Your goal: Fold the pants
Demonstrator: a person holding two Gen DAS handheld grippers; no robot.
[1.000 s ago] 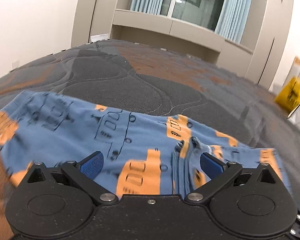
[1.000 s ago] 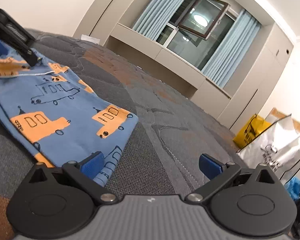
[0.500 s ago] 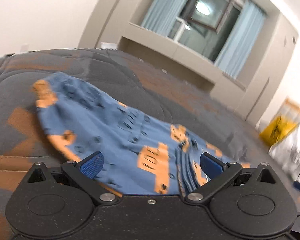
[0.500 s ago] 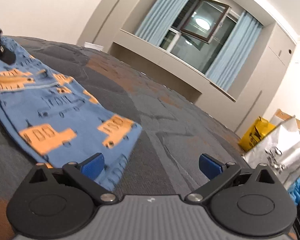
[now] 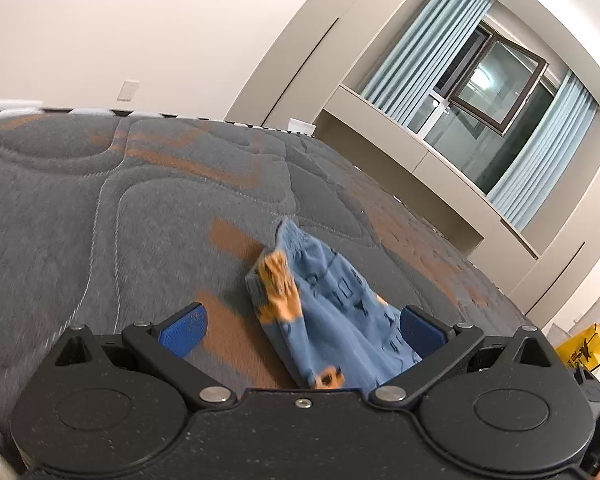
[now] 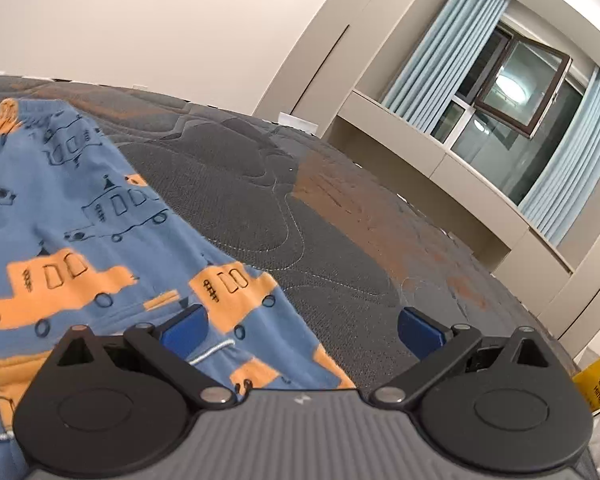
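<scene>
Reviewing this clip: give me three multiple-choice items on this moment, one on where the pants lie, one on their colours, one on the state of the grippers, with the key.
1. Where do the pants lie?
A. On the quilted grey and orange mattress
B. On a wooden floor
C. Draped over the window sill

2. What colours are the pants?
A. Red with white stripes
B. Blue with orange vehicle prints
C. Plain grey

3. How do the left gripper and right gripper stand?
A. Both shut on cloth
B. Left shut, right open
C. Both open, fingers spread

Key: 1 A, the cloth rests on the mattress surface in both wrist views. 2 B, the blue fabric with orange prints shows clearly in the right wrist view. 3 C, the blue pads sit wide apart on each gripper, pinching nothing.
</scene>
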